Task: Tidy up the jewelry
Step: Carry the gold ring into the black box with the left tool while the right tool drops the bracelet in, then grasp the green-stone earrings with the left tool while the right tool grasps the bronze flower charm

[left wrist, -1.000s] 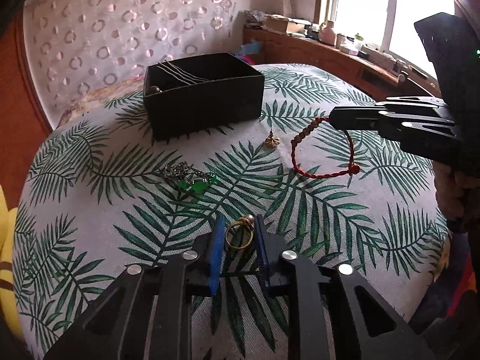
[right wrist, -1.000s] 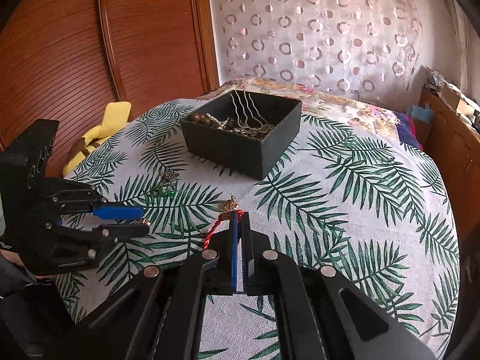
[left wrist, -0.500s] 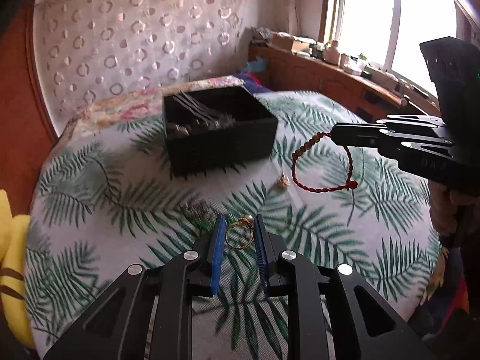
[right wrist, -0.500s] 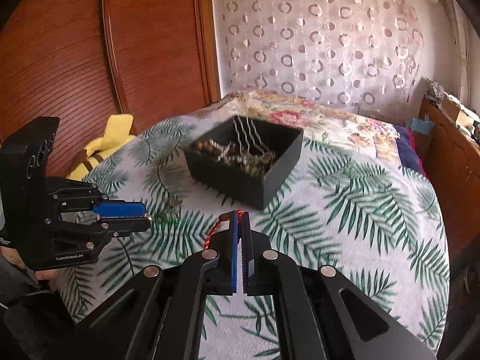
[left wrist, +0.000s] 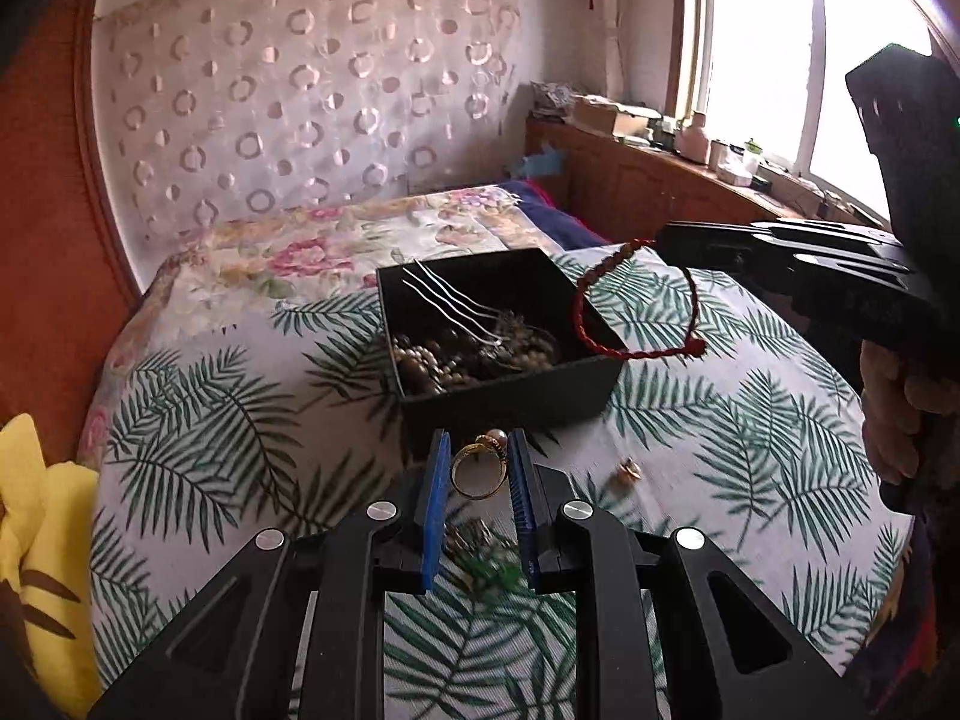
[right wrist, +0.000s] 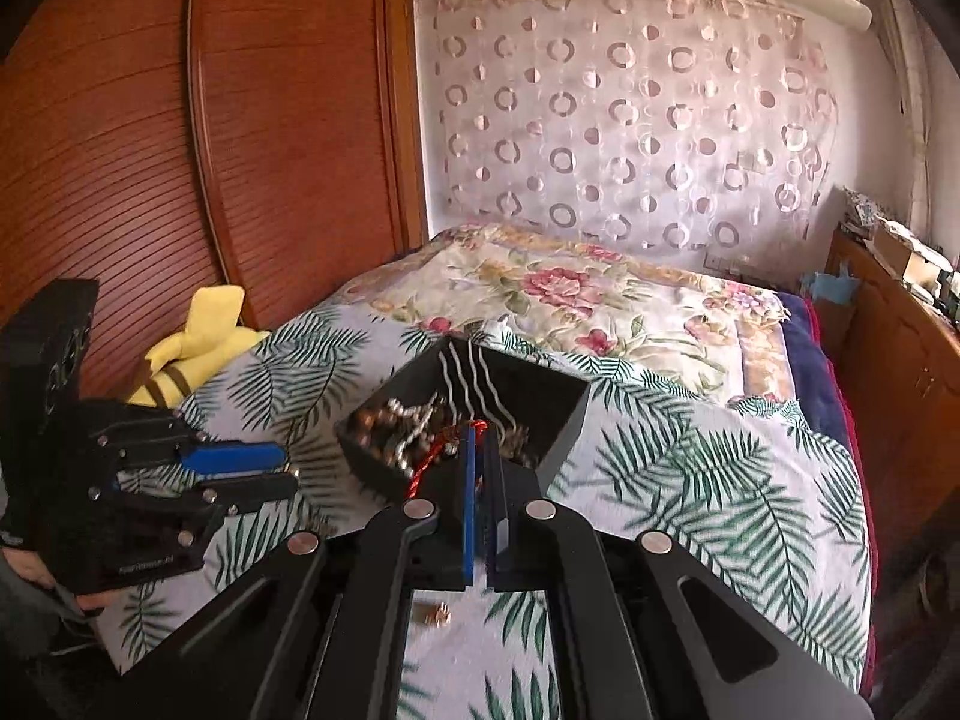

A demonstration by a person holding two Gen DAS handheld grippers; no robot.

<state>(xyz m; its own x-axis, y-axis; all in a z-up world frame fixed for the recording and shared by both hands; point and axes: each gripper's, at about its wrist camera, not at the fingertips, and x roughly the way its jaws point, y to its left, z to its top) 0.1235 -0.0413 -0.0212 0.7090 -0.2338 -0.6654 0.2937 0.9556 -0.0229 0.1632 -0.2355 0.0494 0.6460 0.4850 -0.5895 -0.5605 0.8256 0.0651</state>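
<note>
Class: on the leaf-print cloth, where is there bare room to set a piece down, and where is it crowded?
Bare cloth lies left of the black box, toward the yellow toy, and right of it. It is crowded before the box: the left gripper holding the gold ring, a small gold piece and a green-stoned chain.

So the box [left wrist: 504, 324] sits on the bed [left wrist: 750, 396] with a pile of beads and chains [left wrist: 474, 354] in it. The left gripper [left wrist: 478, 468] is just in front of the box with the ring [left wrist: 477, 471] between its fingers. The right gripper [right wrist: 480, 450] is over the box, and the bracelet [left wrist: 636, 312] hangs over the box's right edge. A small earring [left wrist: 629, 470] lies on the bed right of the ring, and a necklace [left wrist: 486, 558] lies under the left gripper.
</note>
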